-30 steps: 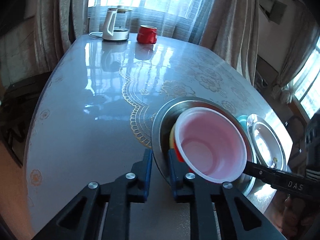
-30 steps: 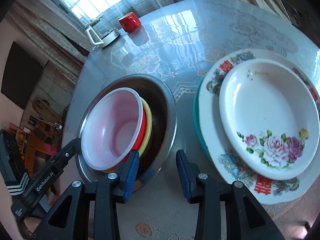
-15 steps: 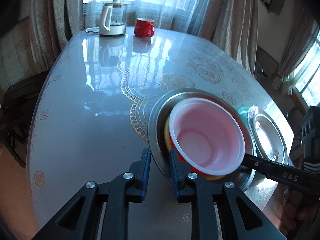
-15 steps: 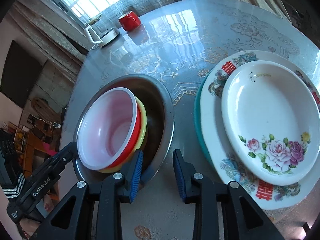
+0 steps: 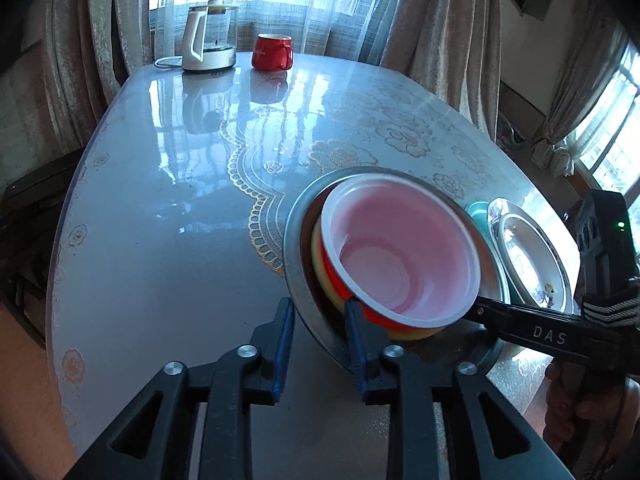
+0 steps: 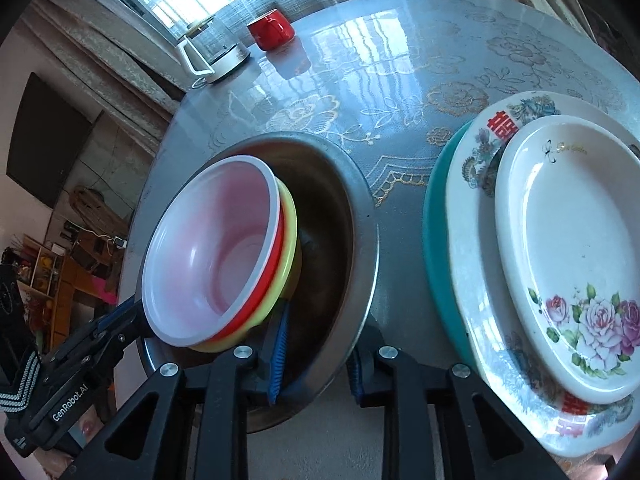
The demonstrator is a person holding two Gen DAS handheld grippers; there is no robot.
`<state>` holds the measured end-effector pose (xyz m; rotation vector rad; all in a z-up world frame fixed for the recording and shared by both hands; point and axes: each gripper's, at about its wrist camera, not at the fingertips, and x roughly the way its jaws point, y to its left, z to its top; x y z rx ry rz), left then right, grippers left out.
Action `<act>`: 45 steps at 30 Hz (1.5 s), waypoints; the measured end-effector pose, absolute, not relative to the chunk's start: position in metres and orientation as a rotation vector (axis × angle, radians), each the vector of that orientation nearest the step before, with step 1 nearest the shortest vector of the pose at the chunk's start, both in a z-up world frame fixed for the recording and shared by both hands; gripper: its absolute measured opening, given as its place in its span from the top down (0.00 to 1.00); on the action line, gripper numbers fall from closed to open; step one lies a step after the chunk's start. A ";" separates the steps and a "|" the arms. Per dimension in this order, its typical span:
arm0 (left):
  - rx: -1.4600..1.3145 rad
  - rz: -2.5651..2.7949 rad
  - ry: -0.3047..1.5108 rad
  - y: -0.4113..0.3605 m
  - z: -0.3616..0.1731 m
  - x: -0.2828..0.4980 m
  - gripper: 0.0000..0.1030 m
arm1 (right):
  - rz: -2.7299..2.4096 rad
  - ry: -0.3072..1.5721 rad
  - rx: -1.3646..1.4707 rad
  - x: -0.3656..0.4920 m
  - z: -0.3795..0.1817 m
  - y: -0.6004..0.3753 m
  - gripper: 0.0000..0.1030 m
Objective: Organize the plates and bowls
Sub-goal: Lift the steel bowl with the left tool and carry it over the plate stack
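A steel bowl (image 5: 298, 236) (image 6: 352, 216) sits on the table and holds a tilted nest of a pink-white bowl (image 5: 404, 252) (image 6: 216, 256), a red bowl (image 6: 276, 260) and a yellow bowl (image 6: 290, 248). My left gripper (image 5: 320, 332) straddles the steel bowl's near rim, one finger outside and one inside, jaws apart. My right gripper (image 6: 316, 360) straddles the opposite rim the same way, jaws apart. Beside the bowl lies a stack of plates: a floral white plate (image 6: 568, 248) on a patterned plate (image 6: 476, 168) on a teal plate (image 6: 434, 216).
A glossy patterned table (image 5: 168, 200) (image 6: 400, 60) carries a glass kettle (image 5: 206, 36) (image 6: 212, 56) and a red mug (image 5: 272, 52) (image 6: 272, 34) at its far end. Curtains and windows stand behind. The table edge runs close under both grippers.
Both grippers moved in onto the steel bowl's rim, each now with one finger inside it. The nested bowls tilted more toward the left gripper.
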<state>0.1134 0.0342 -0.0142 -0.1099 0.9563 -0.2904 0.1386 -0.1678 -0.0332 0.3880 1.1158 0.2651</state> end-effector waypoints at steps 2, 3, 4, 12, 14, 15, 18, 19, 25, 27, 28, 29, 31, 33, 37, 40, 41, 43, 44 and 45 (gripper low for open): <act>-0.099 -0.295 0.964 0.031 -0.014 0.114 0.70 | 0.271 1.113 0.368 0.139 -0.033 -0.165 0.74; -0.095 -0.308 0.971 0.029 -0.016 0.115 0.69 | 0.273 1.112 0.368 0.139 -0.032 -0.166 0.74; -0.102 -0.340 0.994 0.025 -0.020 0.116 0.67 | 0.273 1.111 0.368 0.138 -0.032 -0.166 0.74; -0.172 -0.327 0.985 0.022 -0.030 0.114 0.68 | 0.284 1.098 0.347 0.142 -0.036 -0.162 0.75; -0.183 -0.318 0.982 0.024 -0.031 0.114 0.71 | 0.288 1.094 0.342 0.142 -0.036 -0.162 0.76; -0.181 -0.311 0.976 0.024 -0.031 0.113 0.72 | 0.289 1.093 0.339 0.142 -0.036 -0.162 0.76; -0.168 -0.294 0.952 0.023 -0.031 0.107 0.72 | 0.290 1.088 0.338 0.141 -0.037 -0.161 0.76; -0.164 -0.289 0.942 0.022 -0.031 0.104 0.72 | 0.291 1.086 0.340 0.140 -0.037 -0.162 0.76; -0.155 -0.266 0.912 0.023 -0.030 0.097 0.72 | 0.297 1.082 0.369 0.138 -0.041 -0.165 0.78; -0.147 -0.260 0.907 0.022 -0.030 0.097 0.72 | 0.299 1.083 0.372 0.138 -0.041 -0.165 0.79; -0.145 -0.258 0.907 0.021 -0.029 0.095 0.72 | 0.301 1.083 0.375 0.137 -0.041 -0.165 0.79; -0.146 -0.255 0.908 0.022 -0.029 0.095 0.72 | 0.303 1.084 0.380 0.136 -0.042 -0.166 0.79; -0.151 -0.254 0.911 0.024 -0.029 0.095 0.72 | 0.306 1.089 0.389 0.135 -0.042 -0.167 0.79; -0.154 -0.250 0.914 0.026 -0.028 0.096 0.72 | 0.308 1.092 0.398 0.135 -0.042 -0.168 0.79; -0.162 -0.238 0.910 0.028 -0.028 0.098 0.73 | 0.310 1.097 0.410 0.138 -0.042 -0.168 0.78; -0.152 -0.228 0.901 0.025 -0.028 0.095 0.73 | 0.303 1.095 0.407 0.138 -0.041 -0.167 0.79; -0.152 -0.227 0.899 0.025 -0.028 0.094 0.73 | 0.298 1.093 0.410 0.138 -0.041 -0.167 0.79; -0.165 -0.236 0.893 0.026 -0.028 0.091 0.73 | 0.296 1.096 0.411 0.136 -0.041 -0.167 0.79; -0.171 -0.242 0.893 0.027 -0.028 0.090 0.73 | 0.296 1.099 0.416 0.136 -0.041 -0.168 0.79; -0.175 -0.245 0.894 0.028 -0.028 0.089 0.73 | 0.297 1.101 0.425 0.135 -0.042 -0.169 0.79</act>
